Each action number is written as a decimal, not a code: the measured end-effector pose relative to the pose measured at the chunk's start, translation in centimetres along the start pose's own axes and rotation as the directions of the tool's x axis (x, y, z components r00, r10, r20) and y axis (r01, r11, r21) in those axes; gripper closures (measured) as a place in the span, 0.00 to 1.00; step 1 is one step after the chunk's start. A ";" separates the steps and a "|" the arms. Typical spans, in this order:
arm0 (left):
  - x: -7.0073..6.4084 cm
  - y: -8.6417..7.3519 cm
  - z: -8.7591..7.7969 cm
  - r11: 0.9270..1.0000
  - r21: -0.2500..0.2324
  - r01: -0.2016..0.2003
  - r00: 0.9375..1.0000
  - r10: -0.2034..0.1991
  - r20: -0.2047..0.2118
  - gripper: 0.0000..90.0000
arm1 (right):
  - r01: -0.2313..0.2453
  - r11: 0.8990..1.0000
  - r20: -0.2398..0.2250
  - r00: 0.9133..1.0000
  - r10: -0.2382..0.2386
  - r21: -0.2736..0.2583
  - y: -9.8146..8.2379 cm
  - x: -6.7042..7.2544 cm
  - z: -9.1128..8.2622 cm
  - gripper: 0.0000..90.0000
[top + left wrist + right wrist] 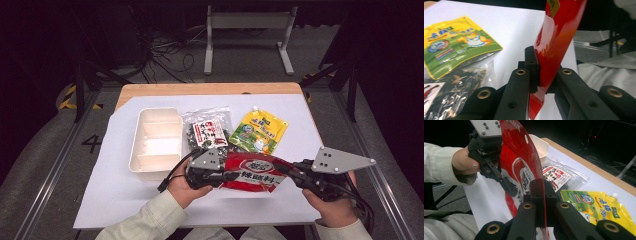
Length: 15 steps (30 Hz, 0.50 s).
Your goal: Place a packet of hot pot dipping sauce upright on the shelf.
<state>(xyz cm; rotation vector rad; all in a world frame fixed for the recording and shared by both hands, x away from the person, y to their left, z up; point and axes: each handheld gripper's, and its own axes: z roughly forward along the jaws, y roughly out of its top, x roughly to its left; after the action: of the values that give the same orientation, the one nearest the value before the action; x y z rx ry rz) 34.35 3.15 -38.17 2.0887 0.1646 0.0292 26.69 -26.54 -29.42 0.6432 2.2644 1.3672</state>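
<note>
A red seasoning packet (252, 172) with white lettering is held over the front of the white sheet, stretched between both grippers. My left gripper (227, 176) is shut on its left end, and my right gripper (285, 169) is shut on its right end. In the left gripper view the packet (559, 32) stands on edge, pinched between the black jaws of the left gripper (542, 75). In the right gripper view the right gripper (542, 192) clamps the packet's (516, 157) near edge, while the left gripper (509, 188) grips its far side.
A white divided box (155, 137) sits at the left of the white sheet (125, 200). Beside it lie a clear bag of dark snacks (207, 130) and a yellow-green spouted pouch (259, 131). The wooden table edge (210, 89) runs along the back.
</note>
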 end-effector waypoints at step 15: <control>0.8 0.4 -2.6 0.999 -0.005 0.044 0.999 -0.044 -0.001 0.97 | -0.053 0.995 0.015 0.998 0.055 -0.086 -0.3 -0.9 -0.6 0.78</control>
<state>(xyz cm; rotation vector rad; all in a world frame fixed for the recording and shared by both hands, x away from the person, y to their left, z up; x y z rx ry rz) 34.97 5.27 -36.60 2.0800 0.2107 0.0046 26.98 -27.63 -29.35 0.6895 2.1769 1.4692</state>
